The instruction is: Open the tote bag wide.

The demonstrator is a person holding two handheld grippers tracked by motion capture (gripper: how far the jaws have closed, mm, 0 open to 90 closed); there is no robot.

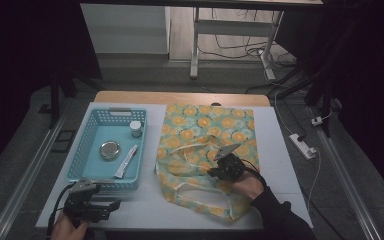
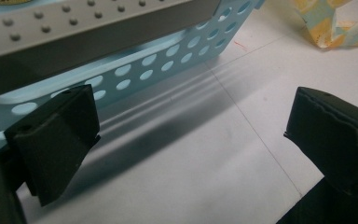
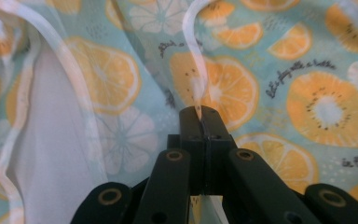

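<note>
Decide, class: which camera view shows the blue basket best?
The high view: the whole blue basket sits left of the fruit-print bag, its contents visible. The left gripper view catches just part of its perforated side wall. The right gripper view looks at bag fabric.

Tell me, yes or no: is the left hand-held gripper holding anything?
No, the left hand-held gripper has its jaws wide apart over the bare table, beside the blue basket.
</note>
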